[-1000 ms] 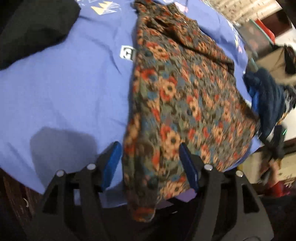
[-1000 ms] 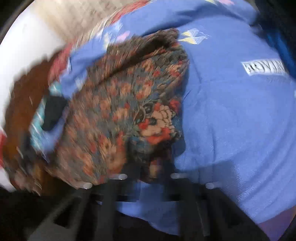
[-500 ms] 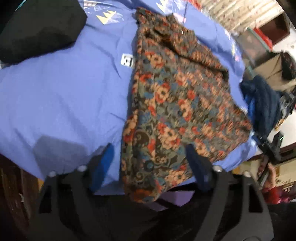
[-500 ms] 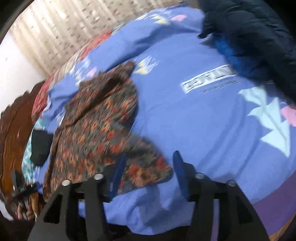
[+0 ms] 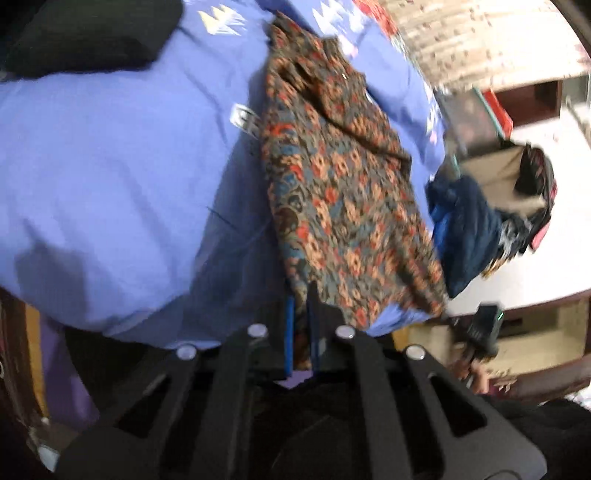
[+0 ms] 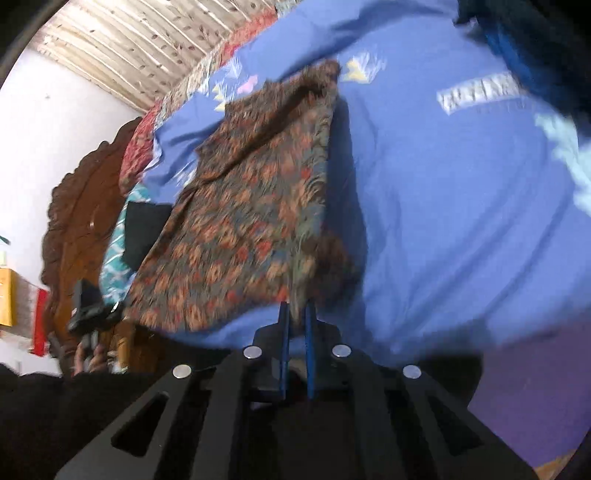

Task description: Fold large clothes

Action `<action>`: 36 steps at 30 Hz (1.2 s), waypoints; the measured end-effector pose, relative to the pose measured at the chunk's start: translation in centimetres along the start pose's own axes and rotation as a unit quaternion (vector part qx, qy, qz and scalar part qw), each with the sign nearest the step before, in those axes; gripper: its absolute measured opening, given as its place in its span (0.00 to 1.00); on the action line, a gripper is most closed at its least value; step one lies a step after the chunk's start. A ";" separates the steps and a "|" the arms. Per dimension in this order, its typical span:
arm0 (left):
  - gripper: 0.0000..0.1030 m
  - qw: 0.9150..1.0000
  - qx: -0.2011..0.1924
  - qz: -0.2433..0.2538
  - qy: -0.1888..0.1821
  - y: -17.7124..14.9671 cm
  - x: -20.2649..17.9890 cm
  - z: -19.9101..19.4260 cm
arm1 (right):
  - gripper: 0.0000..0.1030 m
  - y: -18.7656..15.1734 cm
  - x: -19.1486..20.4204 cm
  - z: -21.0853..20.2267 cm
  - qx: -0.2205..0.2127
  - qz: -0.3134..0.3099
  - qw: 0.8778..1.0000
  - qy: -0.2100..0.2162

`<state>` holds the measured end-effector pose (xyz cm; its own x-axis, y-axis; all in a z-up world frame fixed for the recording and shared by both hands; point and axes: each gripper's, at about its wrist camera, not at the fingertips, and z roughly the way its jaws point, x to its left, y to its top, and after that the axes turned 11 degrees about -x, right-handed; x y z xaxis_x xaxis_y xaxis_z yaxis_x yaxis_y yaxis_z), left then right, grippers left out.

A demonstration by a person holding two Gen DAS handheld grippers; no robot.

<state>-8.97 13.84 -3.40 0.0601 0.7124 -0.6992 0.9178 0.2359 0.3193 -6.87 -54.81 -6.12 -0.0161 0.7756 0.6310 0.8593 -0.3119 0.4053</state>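
The flowered garment lies lengthwise on the blue bedspread, running from the top middle of the left wrist view down to the lower middle, where its near edge hangs over the side of the bed. There the left gripper has just closed its jaws, and the blue pads now pinch the hem of the cloth between them. In the right wrist view the same garment fills the middle left of the frame, and the right gripper, its jaws also just closed, is clamped on another bit of the near edge at the lower middle. A black folded cloth sits on the bedspread at the upper left of the left wrist view, and a dark blue garment is bunched at the right edge of the bed. A carved wooden headboard stands at the left of the right wrist view, against a white wall.
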 end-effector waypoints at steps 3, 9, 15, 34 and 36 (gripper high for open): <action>0.06 0.999 -0.014 -0.036 0.005 0.9 2.1 -0.1 | 0.24 -0.1 -2.2 0.9 -0.003 0.034 0.999 -0.022; 0.09 0.996 0.008 -0.075 0.041 -0.3 4.3 2.4 | 0.34 1.1 -3.0 0.8 -0.038 0.041 0.998 -0.015; 0.49 0.997 0.013 -0.063 0.049 -1.3 3.5 3.5 | 0.63 1.8 -4.8 -0.1 -0.057 0.051 0.996 -0.037; 0.11 0.998 0.036 0.004 0.045 -1.7 0.9 4.0 | 0.26 0.7 -3.0 4.6 -0.015 0.041 0.998 0.039; 0.10 0.999 0.022 -0.021 0.030 -1.1 1.3 3.1 | 0.26 0.6 -2.8 3.9 -0.021 0.038 0.998 0.043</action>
<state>-8.68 12.41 -6.67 -0.0015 0.7403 -0.6722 0.9353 0.2389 0.2610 -4.35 -54.99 -10.23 0.0033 0.6997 0.7145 0.8372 -0.3927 0.3807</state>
